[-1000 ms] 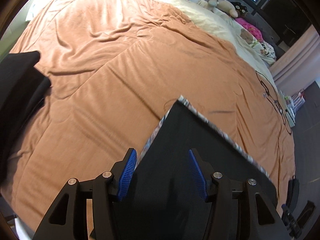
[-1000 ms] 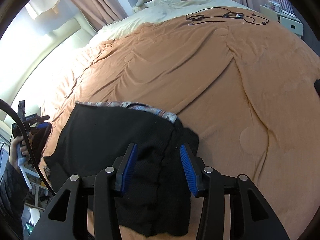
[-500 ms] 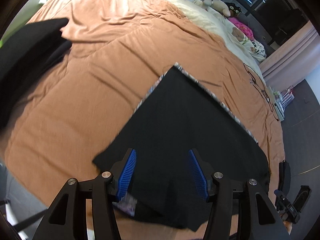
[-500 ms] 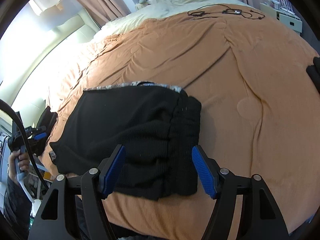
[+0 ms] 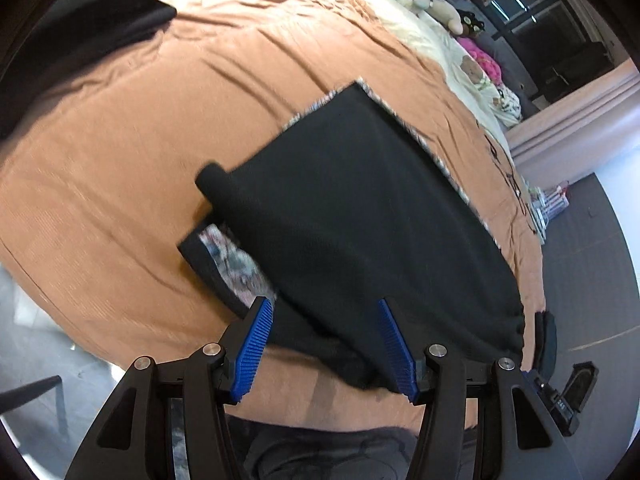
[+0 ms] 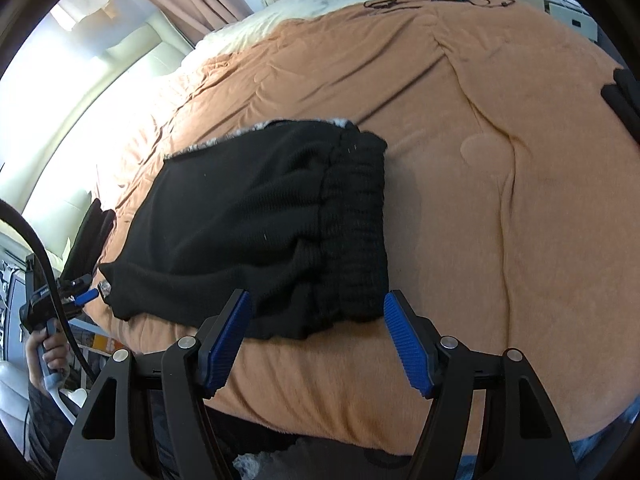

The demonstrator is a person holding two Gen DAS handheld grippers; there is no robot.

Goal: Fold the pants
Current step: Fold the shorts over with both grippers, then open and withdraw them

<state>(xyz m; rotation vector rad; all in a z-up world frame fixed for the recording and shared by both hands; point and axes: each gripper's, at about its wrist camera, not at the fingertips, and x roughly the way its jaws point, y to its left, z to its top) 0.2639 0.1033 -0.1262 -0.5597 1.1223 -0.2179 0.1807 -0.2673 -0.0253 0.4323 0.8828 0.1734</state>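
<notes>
Both wrist views, looking down the fingers onto the folded black pants [image 5: 360, 208] [image 6: 272, 232], which lie on the orange bedspread [image 5: 100, 160] [image 6: 500, 200] close to its near edge, the edge at which both grippers stand. The bundle reads as a compact rectangle; a patterned lining shows along its far border and at one loose corner [image 5: 232, 256] that sticks out from under the top layer on the side of the left gripper. The ribbed waistband [image 6: 356, 224] forms the side of the bundle toward the right gripper, and the long axis of the bundle appears to run along the near edge of the bedspread, from one gripper to the other. The left gripper [image 5: 326, 344] stands with its jaws moderately apart just over the near margin of the pants, cloth showing between the pads but not pinched by them. The right gripper [image 6: 316, 336] has its jaws spread wide, clear of the cloth, just short of the pants' near border. By this reading the left gripper is the nearer to the untidy corner, so tucking it would fall to that hand. A second dark garment [image 5: 92, 12] lies at the far corner of the bedspread, well apart from the pants. The fold appears nearly complete.
</notes>
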